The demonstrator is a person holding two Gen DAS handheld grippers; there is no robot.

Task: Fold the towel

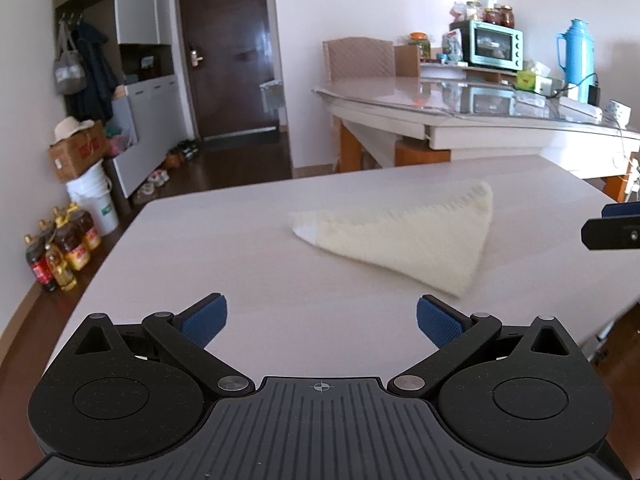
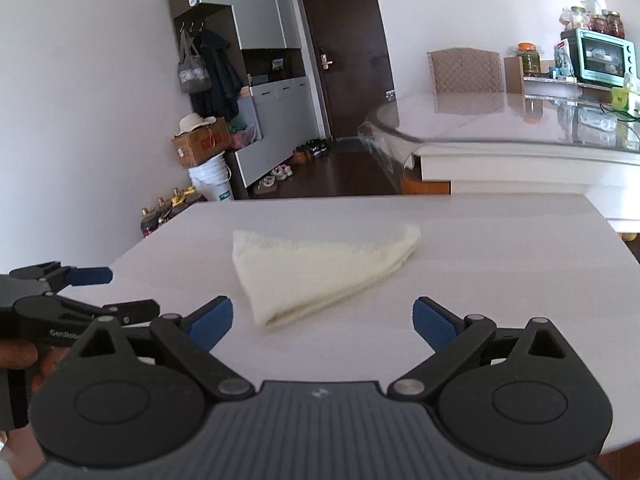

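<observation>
The left gripper (image 1: 322,316) and right gripper (image 2: 323,318) are hovering wide open (holding nothing) near the folded towel (image 1: 404,236) lying on the table (image 1: 200,248).

The towel (image 1: 404,236) is cream with a fluffy nap and one white corner, lying on a pale grey counter (image 1: 208,248). The left claw (image 1: 322,320) and the right claw (image 2: 322,320) are matte black with blue cross-hatched pads (image 1: 206,320). Behind stand a mint-green oven (image 1: 496,44), a turquoise flask (image 1: 576,56) and a dark brown door (image 1: 232,48).
</observation>
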